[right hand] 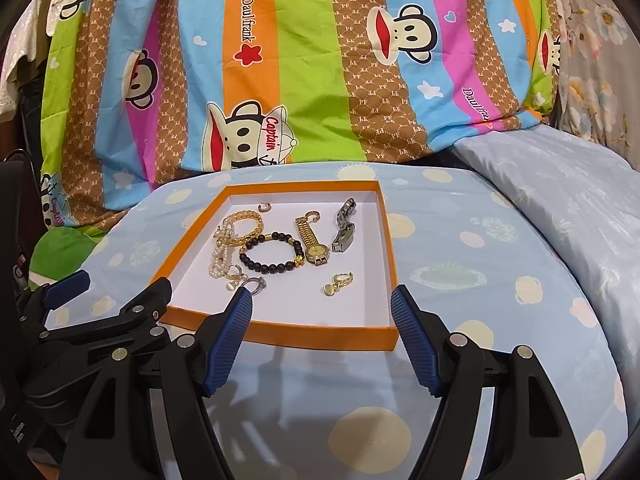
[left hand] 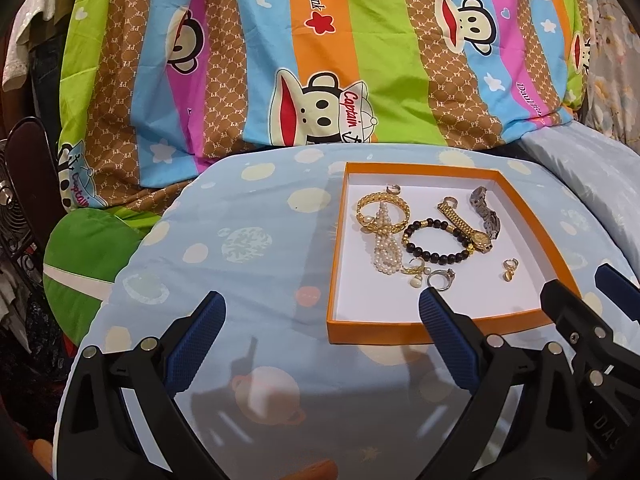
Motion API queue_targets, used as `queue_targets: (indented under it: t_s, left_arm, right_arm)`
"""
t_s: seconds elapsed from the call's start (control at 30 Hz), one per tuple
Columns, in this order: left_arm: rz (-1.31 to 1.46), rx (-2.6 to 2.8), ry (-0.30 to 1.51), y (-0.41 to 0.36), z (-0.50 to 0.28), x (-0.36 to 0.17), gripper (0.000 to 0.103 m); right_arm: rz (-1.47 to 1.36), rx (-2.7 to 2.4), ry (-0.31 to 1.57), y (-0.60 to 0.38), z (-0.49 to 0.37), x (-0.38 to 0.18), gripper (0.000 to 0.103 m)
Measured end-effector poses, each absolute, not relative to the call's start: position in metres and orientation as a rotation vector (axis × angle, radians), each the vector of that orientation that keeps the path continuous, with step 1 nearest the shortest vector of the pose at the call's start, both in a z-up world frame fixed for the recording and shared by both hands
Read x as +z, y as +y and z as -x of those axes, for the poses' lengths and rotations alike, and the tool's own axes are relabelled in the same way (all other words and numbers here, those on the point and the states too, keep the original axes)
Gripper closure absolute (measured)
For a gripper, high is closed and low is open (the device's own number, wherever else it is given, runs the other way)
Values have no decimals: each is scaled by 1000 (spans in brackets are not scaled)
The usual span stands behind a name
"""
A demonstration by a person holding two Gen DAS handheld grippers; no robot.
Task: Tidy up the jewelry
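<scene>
Hovering at the near rim of the orange box [left hand: 452, 326]: left hand-held gripper [left hand: 322, 298], released, nothing between the blue ribbed pads. Same for the right hand-held gripper [right hand: 322, 294], spread wide and empty over the near edge.

All jewelry inside the box, on its white floor, with the box on blue planet-print cloth [left hand: 248, 264]. Toward the left, a gold link bracelet [left hand: 383, 212] overlapped by a pearl strand [left hand: 386, 248]. In the middle, a dark bead bracelet [left hand: 436, 242] touching a gold watch [left hand: 466, 224]. Farther right, a silver watch [left hand: 486, 210]. Nearest, a silver ring [left hand: 439, 279] and, apart from the rest, a gold earring [left hand: 509, 269].

Could fit two stages: pieces gathered into the box and done, or heaped there awaiting sorting. Hard to settle from this.

Any pick likely calls for a narrow pinch. Thin card walls, low and square. Hard, glossy metal links; round, slippery beads; limp strands prone to snag on neighbours.
</scene>
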State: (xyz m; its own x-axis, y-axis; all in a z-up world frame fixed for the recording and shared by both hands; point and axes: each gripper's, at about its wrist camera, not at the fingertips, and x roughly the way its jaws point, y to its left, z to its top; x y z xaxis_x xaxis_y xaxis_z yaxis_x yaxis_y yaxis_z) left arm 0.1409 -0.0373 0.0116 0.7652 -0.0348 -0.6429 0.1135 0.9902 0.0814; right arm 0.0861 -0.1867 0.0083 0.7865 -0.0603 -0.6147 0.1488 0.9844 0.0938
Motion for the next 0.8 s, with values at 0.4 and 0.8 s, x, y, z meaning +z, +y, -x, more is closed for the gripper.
queue_targets:
  t_s: [0.4,0.8]
  left_arm:
    - [-103,-79,705,-35,-141,9,8]
    - [-104,-79,710,-35,-142,9,8]
  right_arm:
    - [-139,-115,655,-187,-86,8,32]
    - [-140,-115,656,-187,-86,9,32]
